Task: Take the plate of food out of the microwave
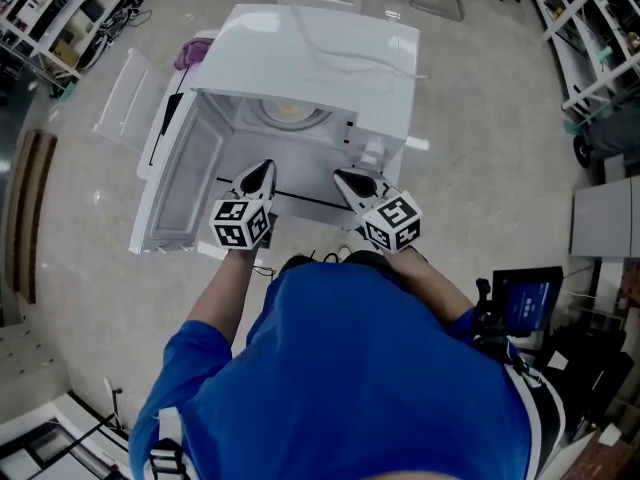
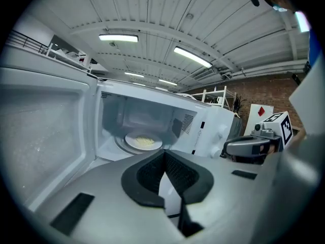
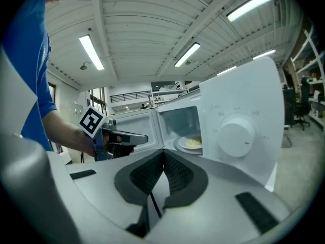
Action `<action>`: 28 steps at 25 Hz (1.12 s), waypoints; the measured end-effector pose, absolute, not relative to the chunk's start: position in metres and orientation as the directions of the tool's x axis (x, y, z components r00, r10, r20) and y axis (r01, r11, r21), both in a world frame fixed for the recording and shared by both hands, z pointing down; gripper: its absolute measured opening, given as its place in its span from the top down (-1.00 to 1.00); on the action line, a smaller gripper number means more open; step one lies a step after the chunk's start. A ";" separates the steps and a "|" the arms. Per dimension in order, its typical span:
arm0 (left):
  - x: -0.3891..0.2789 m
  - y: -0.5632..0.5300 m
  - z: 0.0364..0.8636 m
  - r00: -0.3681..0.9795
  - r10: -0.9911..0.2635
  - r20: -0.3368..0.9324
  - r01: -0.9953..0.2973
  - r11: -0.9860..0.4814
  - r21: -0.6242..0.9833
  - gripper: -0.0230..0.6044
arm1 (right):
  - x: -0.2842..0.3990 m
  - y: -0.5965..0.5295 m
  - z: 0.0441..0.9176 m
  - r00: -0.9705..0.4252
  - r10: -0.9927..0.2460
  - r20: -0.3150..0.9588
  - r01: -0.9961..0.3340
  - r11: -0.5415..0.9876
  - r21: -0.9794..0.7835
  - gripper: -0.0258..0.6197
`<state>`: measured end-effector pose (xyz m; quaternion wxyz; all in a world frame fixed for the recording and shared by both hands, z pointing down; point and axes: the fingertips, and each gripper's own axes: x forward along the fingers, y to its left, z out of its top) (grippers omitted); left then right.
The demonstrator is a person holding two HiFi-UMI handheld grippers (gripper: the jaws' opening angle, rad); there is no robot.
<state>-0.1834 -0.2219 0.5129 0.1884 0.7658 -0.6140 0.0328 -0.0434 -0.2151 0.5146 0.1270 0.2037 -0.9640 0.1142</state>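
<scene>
The plate of food (image 2: pixel 143 142) sits deep inside the microwave (image 1: pixel 330 58), straight ahead of both sets of fingers and well beyond their tips. Nothing touches it yet.

Your left gripper (image 2: pixel 163 155) has its fingers closed on nothing, and so does your right gripper (image 3: pixel 163 154). That is probably the main risk. Reach in like this and the closed tips will likely shove the plate toward the back wall instead of taking it. Open them before you reach the rim.

The plate looks shallow, with a thin, low rim. A pinch on one edge alone could slip or tilt it and slide the food off. Take both sides and lift level.

The open door (image 1: pixel 185 183) stands just left of your left fingers, and the control panel with its dial (image 3: pixel 234 136) is just right of your right fingers. Drift sideways and you could knock either.

Count: one plate, one heap of food, one microwave, one open door, two grippers.
</scene>
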 end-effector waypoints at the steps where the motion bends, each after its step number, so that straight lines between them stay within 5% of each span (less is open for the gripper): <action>1: -0.185 -0.226 0.514 0.251 -0.925 0.286 -0.952 -0.183 0.244 0.90 | -0.047 -0.216 0.515 -0.882 -0.367 0.295 -0.426 0.889 -0.168 0.91; 20: -0.182 -0.321 0.555 0.349 -0.840 0.415 -0.904 -0.418 -0.086 0.88 | -0.068 -0.219 0.523 -0.833 -0.450 0.321 -0.520 0.835 -0.177 0.91; 28: -0.166 -0.346 0.577 0.353 -0.791 0.500 -0.828 -0.513 -0.226 0.59 | -0.056 -0.225 0.525 -0.805 -0.495 0.326 -0.567 0.803 -0.182 0.91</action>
